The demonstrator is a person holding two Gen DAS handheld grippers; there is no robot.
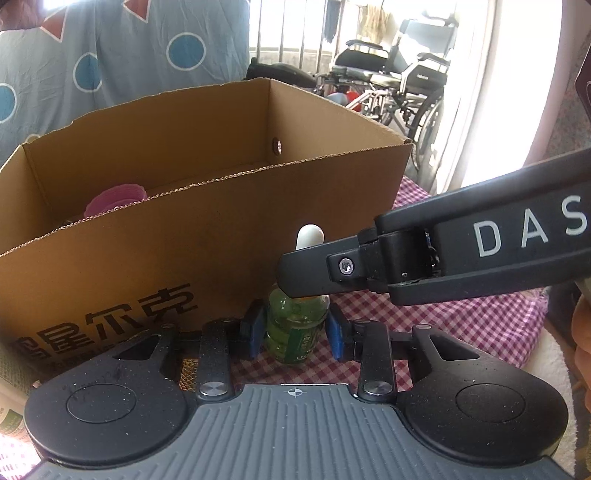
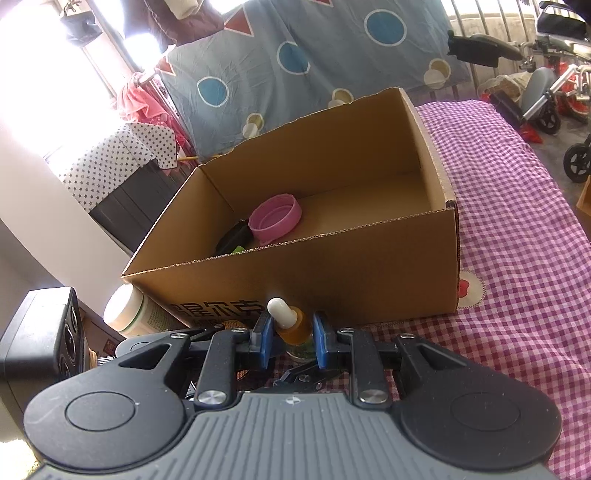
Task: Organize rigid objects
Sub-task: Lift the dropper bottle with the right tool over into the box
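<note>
Left gripper (image 1: 295, 332) clamps the dropper bottle (image 1: 295, 328) body; right gripper (image 2: 291, 332) pinches its amber collar (image 2: 295, 325). Recommend lifting vertically, clearing the cardboard box (image 2: 369, 280) rim.

Light: we saw bright daylight flood through barred windows (image 1: 295, 33).
Backdrop: a blue sheet (image 2: 314, 62) with circles hung behind.
Furniture: we noted wheelchairs (image 1: 399, 74) parked nearby.
Surface: purple checked cloth (image 2: 517, 221).

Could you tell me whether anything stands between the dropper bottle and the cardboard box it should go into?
Only the box's own front wall: the dropper bottle stands right before it on the checked cloth, so it must clear the rim.
</note>
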